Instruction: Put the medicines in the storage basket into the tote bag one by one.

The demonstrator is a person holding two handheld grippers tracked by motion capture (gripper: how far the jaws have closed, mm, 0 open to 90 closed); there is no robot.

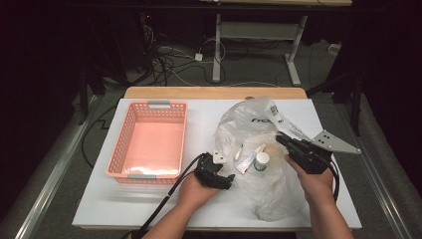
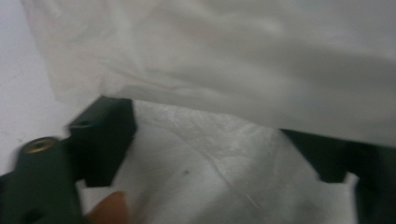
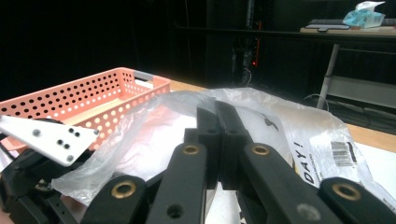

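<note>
right gripper (image 1: 284,142) clamped shut on the plastic bag (image 1: 259,124) film, holding its mouth up near the table's right edge. left gripper (image 2: 210,154) jaws spread wide at the bag's near-left side. mid-step: opening the bag. next i'd guess: grab the white bottle (image 1: 261,160) or tube (image 1: 245,163), move to the pink basket (image 1: 130,174).

An empty pink basket (image 1: 149,142) sits on the white worktop (image 1: 99,199), cables (image 1: 169,62) tangled on the floor beyond.
</note>
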